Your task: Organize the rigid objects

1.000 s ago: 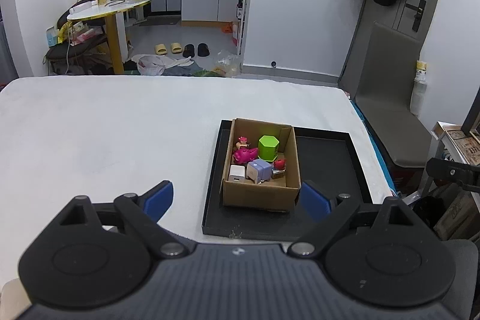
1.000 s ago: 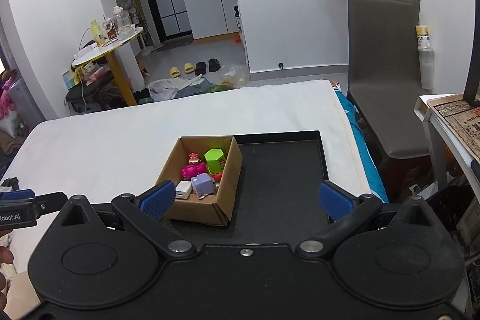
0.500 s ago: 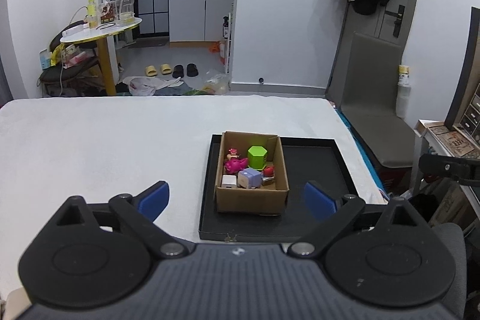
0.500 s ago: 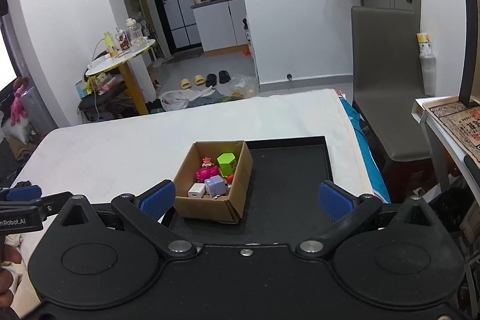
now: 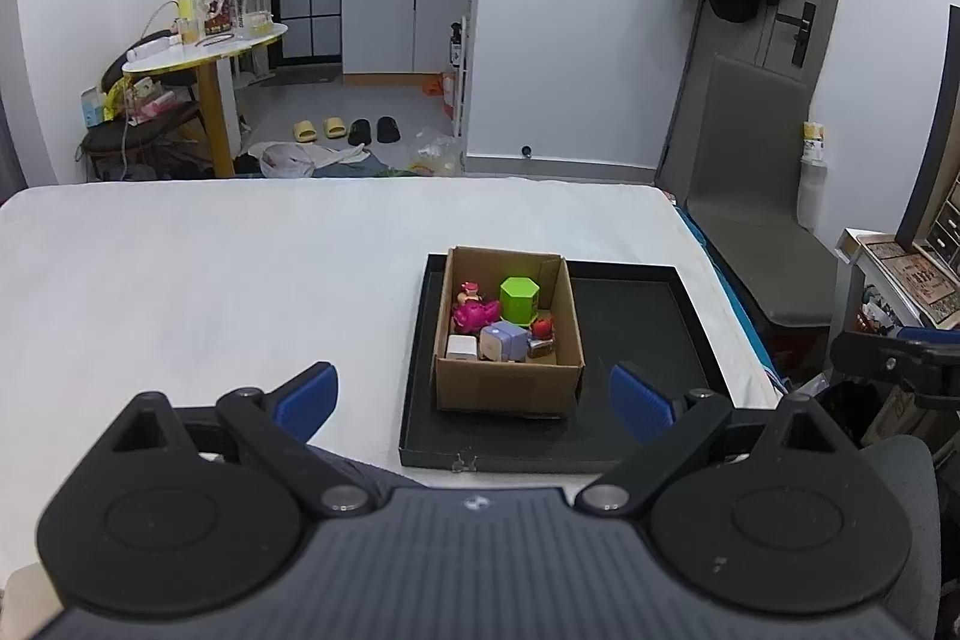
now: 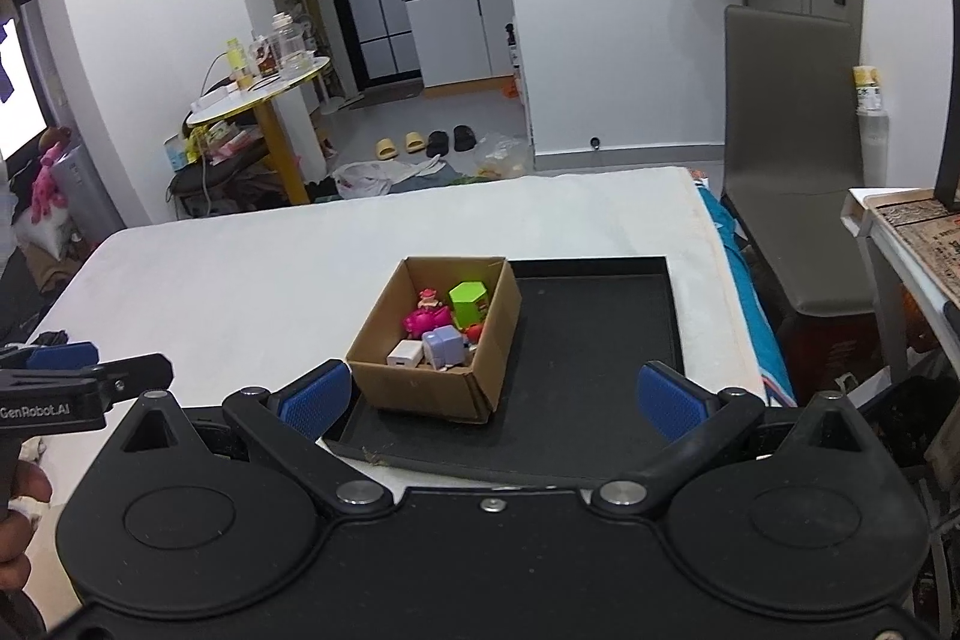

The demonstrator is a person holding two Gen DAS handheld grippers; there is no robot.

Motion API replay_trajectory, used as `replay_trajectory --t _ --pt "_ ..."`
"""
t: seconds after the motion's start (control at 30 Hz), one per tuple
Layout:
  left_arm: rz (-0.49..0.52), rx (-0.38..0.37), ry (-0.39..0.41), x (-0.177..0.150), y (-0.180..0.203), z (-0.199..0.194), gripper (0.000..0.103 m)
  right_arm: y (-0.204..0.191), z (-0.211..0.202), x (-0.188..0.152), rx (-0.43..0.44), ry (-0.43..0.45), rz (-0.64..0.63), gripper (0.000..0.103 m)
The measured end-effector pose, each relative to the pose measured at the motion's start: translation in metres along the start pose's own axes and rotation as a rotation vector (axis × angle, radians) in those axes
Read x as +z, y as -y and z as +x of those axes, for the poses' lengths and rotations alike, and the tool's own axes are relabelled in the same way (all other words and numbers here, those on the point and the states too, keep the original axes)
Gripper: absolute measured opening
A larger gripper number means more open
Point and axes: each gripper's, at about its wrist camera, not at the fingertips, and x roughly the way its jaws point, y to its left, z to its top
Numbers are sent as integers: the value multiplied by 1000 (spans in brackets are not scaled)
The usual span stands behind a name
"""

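A small cardboard box [image 5: 507, 388] [image 6: 414, 382] stands in the left part of a black tray [image 5: 636, 322] [image 6: 600, 340] on a white table [image 5: 210, 280] [image 6: 252, 280]. Inside lie a green hexagonal block [image 5: 519, 300] [image 6: 469, 301], a pink toy figure [image 5: 474, 311] [image 6: 425, 317], a lilac cube [image 5: 503, 341] [image 6: 443, 345], a white cube [image 5: 461, 347] [image 6: 404, 355] and a small red piece [image 5: 543, 327]. My left gripper [image 5: 474, 403] is open, held back from the box, nothing between its blue pads. My right gripper [image 6: 492, 394] is open too, equally clear of the box.
A grey chair [image 5: 756, 196] [image 6: 792, 148] stands right of the table. A side shelf with papers [image 6: 918, 244] is at far right. Beyond the table are a round yellow-legged table [image 5: 204, 52], floor clutter and slippers [image 5: 345, 130]. A hand [image 6: 18, 508] holds the left gripper's handle.
Both grippers have drawn back from the box and tray, which look smaller and farther in both views. The box and its contents have stayed put.
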Motion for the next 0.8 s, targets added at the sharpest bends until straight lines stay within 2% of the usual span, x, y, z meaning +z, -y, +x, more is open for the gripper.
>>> replay_trajectory --t 0.2,0.8 --pt "-3 17 -43 -8 -4 13 97 2 13 -6 -1 -41 22 103" --pt "7 19 -61 -9 -5 19 97 9 22 -9 9 -71 53 103"
